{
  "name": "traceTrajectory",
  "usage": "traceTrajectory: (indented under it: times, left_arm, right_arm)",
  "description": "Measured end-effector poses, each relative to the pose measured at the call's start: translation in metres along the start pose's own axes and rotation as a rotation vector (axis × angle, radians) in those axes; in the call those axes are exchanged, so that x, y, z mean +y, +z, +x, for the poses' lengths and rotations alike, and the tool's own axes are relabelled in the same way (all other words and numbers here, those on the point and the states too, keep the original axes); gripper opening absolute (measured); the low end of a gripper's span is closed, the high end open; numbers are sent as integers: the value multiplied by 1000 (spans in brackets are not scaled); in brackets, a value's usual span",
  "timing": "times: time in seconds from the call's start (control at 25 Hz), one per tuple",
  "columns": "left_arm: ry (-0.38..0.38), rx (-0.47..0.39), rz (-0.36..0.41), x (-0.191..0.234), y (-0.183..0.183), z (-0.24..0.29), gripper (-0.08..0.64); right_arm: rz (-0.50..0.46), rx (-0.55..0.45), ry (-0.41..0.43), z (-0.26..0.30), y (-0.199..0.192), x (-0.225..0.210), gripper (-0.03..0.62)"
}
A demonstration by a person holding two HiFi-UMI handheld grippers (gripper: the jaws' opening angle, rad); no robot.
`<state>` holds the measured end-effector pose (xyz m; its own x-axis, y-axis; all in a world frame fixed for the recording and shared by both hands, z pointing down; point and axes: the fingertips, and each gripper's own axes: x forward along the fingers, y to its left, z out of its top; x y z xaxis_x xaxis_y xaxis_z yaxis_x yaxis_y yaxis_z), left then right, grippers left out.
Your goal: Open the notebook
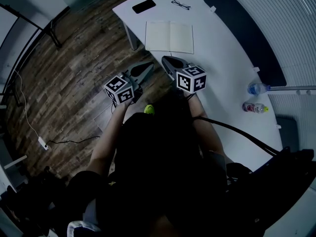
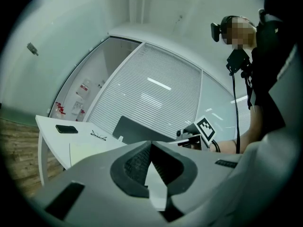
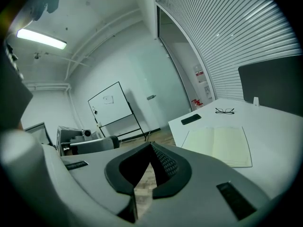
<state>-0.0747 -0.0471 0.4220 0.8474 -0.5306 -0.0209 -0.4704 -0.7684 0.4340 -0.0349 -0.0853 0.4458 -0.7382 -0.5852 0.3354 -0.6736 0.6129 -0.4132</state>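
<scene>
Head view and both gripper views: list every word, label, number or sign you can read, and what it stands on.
No text can be read in any view.
Label on the bottle: too small to read.
Sheet on the whiteboard: too small to read.
Faces of the marker cubes: black-and-white square patterns, no words.
Open pages of the notebook: no writing visible.
</scene>
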Motion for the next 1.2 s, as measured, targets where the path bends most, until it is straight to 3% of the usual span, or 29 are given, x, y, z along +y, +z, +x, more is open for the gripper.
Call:
traceTrajectory:
  times: [0.4, 1.2]
  left_arm:
    - [41, -26, -27, -39, 6, -3, 14]
    - [90, -15, -31, -138, -48, 6, 14]
  right_arm:
    - [-12, 16, 61, -29, -1, 17, 9]
    - [-54, -20, 116, -130, -48, 37, 9]
